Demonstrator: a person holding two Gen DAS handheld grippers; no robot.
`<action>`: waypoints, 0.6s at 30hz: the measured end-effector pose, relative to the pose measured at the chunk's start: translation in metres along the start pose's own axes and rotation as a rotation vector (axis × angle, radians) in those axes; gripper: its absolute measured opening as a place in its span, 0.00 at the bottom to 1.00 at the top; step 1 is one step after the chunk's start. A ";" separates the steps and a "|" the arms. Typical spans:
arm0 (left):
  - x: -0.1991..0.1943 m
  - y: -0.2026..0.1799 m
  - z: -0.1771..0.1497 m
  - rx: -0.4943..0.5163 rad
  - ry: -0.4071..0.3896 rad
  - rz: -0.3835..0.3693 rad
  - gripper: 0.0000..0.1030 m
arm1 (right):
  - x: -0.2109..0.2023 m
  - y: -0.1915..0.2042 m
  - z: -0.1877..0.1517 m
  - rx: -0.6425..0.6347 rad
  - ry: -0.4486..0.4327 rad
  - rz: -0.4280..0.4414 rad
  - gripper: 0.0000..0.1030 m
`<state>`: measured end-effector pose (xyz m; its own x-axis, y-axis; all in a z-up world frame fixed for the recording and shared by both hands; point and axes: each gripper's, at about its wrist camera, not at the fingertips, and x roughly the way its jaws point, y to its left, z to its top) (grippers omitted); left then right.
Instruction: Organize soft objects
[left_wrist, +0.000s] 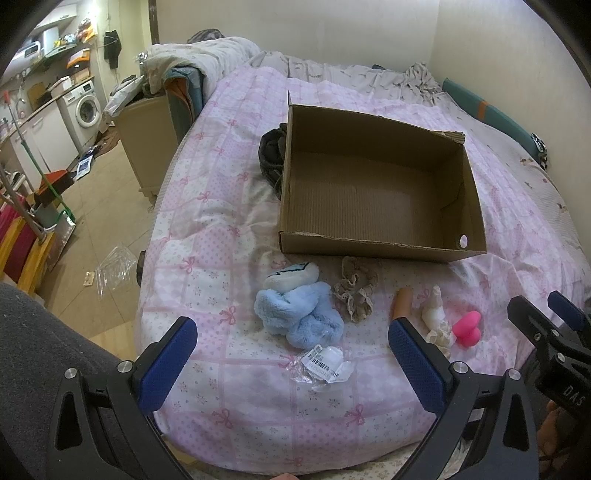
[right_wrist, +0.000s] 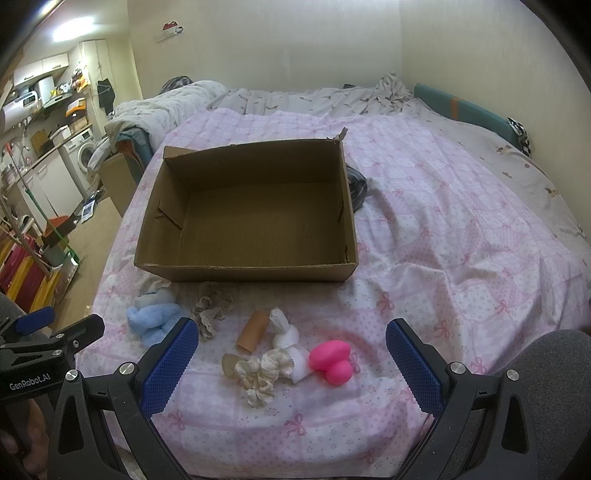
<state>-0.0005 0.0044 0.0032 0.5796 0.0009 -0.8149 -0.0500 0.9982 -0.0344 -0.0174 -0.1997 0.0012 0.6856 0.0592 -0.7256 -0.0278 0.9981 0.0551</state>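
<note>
both the left gripper (left_wrist: 291, 343) and right gripper (right_wrist: 291, 343) hang spread apart, empty, at frame bottom; fluffy light-blue plush toy (left_wrist: 295, 306), beige lace scrunchie (left_wrist: 354, 291) and bright pink rubbery toy (right_wrist: 330, 360) lie below the open brown cardboard box (left_wrist: 376, 192) at centre.

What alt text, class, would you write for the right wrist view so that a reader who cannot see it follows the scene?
An empty cardboard box sits on a pink patterned bedspread, with small soft items lying in front of it: a blue plush toy, a lace scrunchie, a cream scrunchie and a pink squishy toy. The open right gripper hovers over them, holding nothing.
</note>
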 end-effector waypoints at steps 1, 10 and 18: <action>0.000 0.000 0.000 0.001 0.000 0.000 1.00 | 0.000 0.000 0.000 -0.001 0.001 0.000 1.00; 0.003 -0.002 -0.003 -0.005 0.004 0.002 1.00 | -0.001 -0.001 0.000 -0.001 0.001 0.000 1.00; 0.004 -0.002 -0.003 -0.004 0.004 0.002 1.00 | 0.001 -0.001 0.000 0.000 0.002 0.001 1.00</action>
<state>-0.0004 0.0021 -0.0011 0.5762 0.0024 -0.8173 -0.0540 0.9979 -0.0352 -0.0167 -0.2004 0.0000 0.6838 0.0606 -0.7271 -0.0285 0.9980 0.0564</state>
